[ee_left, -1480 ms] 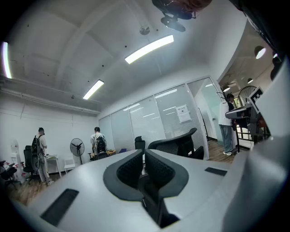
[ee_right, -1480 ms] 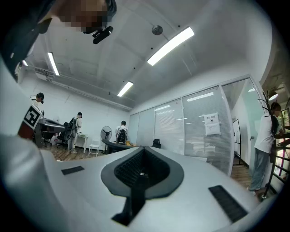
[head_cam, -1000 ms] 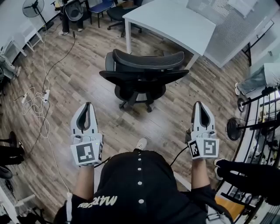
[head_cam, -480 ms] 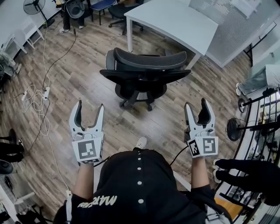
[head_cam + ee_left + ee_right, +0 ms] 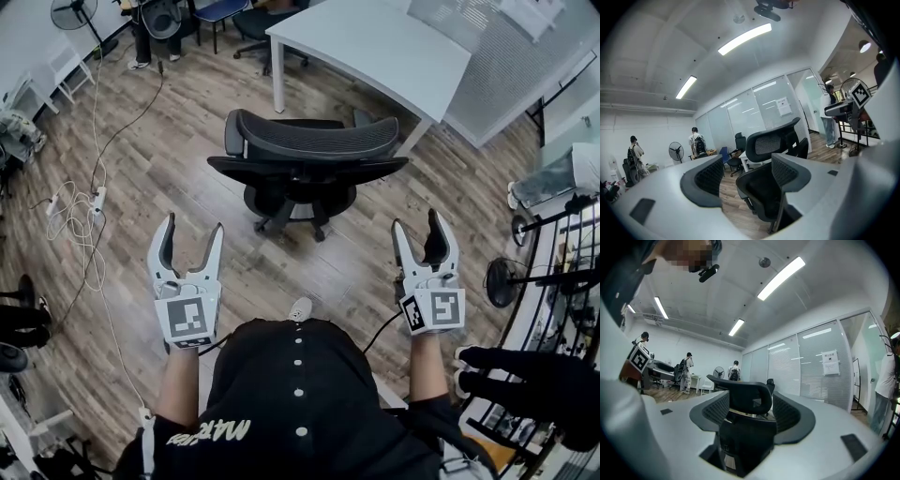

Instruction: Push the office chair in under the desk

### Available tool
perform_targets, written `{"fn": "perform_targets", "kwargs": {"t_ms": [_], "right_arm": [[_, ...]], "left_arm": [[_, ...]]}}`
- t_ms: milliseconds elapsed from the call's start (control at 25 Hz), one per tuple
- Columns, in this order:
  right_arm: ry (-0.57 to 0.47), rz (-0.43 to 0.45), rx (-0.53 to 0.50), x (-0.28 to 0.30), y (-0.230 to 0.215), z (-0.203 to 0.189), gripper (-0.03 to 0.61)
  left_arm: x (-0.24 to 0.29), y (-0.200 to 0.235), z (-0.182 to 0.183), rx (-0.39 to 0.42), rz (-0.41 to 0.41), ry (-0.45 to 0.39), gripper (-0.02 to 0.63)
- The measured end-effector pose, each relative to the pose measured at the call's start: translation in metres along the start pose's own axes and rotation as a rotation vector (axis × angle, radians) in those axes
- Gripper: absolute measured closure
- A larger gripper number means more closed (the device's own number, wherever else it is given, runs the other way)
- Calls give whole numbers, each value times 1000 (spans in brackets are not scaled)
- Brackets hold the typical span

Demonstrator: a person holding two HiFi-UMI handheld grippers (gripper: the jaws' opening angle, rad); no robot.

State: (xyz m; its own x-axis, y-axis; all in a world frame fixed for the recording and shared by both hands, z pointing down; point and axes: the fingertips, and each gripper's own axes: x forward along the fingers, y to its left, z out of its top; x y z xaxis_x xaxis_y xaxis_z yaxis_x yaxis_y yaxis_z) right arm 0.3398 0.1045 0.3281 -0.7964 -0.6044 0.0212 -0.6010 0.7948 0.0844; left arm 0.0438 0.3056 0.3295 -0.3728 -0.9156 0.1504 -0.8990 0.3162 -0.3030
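Both grippers have changed since a second ago: the fingers were shut then and have just been opening, and both hands have sunk a little in the head view.

- Left gripper (image 5: 192,227): fingers (image 5: 166,246) spread wide, nothing between them. Its own view only frames the chair in the distance.
- Right gripper (image 5: 419,223): fingers also wide and empty, with the chair's backrest seen through the gap, well ahead.
- Office chair (image 5: 309,150): stands on the wood floor (image 5: 178,169) with its mesh backrest turned toward the person and its seat facing the bench (image 5: 375,47). It sits just short of the bench's near corner. None of it is under the top yet.
- Both grippers are well apart from the chair, with no contact.

Progress, as judged: approach only. The push has not begun.

Left to do: close in, set the fingers against the backrest, and roll the chair forward until the seat goes under the bench. The chair looks slightly off the bench's open side, so some steering is likely.
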Motion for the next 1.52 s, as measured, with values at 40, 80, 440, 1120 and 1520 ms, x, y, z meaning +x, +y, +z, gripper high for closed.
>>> {"fn": "perform_targets", "kwargs": {"t_ms": [40, 80, 440, 1120, 1520], "right_arm": [[6, 6, -3, 2, -3, -3, 288], [12, 11, -6, 4, -5, -6, 288], [62, 44, -24, 23, -17, -25, 287], [210, 128, -132, 89, -23, -66, 287], [338, 257, -257, 126, -22, -100, 275]], "left_arm": [[3, -2, 0, 5, 1, 5, 285], [5, -4, -1, 8, 3, 9, 285], [16, -8, -7, 27, 6, 49, 285], [92, -16, -40, 87, -113, 141, 284], [140, -36, -67, 216, -210, 227, 285]]}}
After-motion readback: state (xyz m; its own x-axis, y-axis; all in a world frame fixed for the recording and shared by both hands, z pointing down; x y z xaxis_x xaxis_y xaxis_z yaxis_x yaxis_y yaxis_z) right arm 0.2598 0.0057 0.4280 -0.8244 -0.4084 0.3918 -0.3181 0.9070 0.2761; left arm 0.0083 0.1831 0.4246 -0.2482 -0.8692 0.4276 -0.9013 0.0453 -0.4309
